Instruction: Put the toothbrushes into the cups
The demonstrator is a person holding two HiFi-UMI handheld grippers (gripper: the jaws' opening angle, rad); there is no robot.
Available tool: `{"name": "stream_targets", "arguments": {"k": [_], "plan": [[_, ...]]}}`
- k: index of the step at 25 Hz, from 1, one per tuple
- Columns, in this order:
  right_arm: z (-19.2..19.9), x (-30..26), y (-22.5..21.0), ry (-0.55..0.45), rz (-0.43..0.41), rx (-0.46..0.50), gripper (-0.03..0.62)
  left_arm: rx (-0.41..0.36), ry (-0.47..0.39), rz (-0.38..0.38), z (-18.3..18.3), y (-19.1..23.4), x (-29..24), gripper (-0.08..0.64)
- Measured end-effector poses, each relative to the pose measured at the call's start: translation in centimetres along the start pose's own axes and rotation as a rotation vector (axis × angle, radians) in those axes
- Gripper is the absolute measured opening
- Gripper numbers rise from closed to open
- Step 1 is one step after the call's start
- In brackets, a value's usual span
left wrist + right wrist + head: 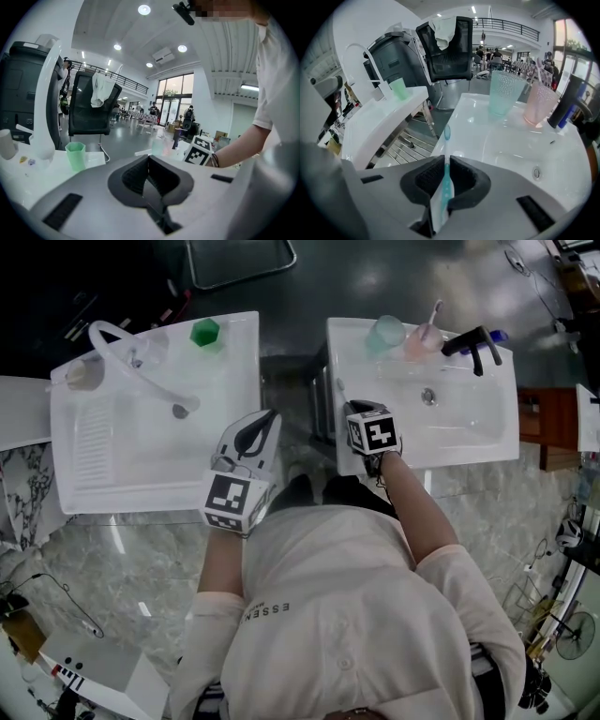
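Note:
My right gripper [446,161] is shut on a teal toothbrush [446,140], whose head sticks out past the pads over the near left rim of the right sink [469,454]. In the head view that gripper [352,409] sits at the sink's front left corner. A teal cup [505,91] and a pink cup [539,107] stand at the sink's far edge, and the pink one holds a toothbrush [541,65]. My left gripper [267,420] hangs shut and empty beside the left sink [141,495]. A green cup [204,332] stands at that sink's back edge.
A black faucet [473,343] stands right of the pink cup, and a drain [536,173] lies in the basin. The left sink carries a white curved faucet [141,371]. A gap with metal bars [295,399] separates the sinks. A black chair [450,47] stands behind.

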State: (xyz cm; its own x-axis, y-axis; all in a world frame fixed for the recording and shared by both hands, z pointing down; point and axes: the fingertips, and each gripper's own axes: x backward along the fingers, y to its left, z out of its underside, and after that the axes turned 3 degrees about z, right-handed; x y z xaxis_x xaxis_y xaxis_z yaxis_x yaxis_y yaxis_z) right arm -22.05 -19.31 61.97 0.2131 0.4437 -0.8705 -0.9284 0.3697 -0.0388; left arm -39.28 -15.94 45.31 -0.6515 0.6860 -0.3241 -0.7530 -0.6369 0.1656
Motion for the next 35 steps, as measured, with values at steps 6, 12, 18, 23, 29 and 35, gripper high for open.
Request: {"name": "stream_targets", "arguments": {"k": [6, 12, 18, 23, 29, 35], "plan": [[-0.1, 0.2, 0.0, 0.005, -0.048, -0.002, 0.048, 0.011, 0.001, -0.003, -0.3, 0.1, -0.1, 0.002], [-3.5, 4.0, -1.3, -0.171, -0.044, 0.022, 0.048, -0.015, -0.009, -0.012, -1.5, -0.3, -1.5, 0.002], [-8.7, 8.9, -3.1, -0.385, -0.083, 0.087, 0.048, -0.048, -0.039, -0.022, -3.8, -1.9, -3.5, 0.002], [-12.4, 12.1, -4.7, -0.552, -0.148, 0.124, 0.048, -0.075, -0.052, -0.045, -5.8, -2.7, -5.0, 0.002], [-16.9, 14.3, -7.6, -0.724, -0.217, 0.114, 0.048, -0.084, -0.066, -0.086, -7.4, -3.5, -6.9, 0.002], [-20.8, 14.2, -9.5, -0.850, -0.324, 0.064, 0.048, -0.064, -0.039, -0.136, -7.2, -3.6, -7.9, 0.002]]}}
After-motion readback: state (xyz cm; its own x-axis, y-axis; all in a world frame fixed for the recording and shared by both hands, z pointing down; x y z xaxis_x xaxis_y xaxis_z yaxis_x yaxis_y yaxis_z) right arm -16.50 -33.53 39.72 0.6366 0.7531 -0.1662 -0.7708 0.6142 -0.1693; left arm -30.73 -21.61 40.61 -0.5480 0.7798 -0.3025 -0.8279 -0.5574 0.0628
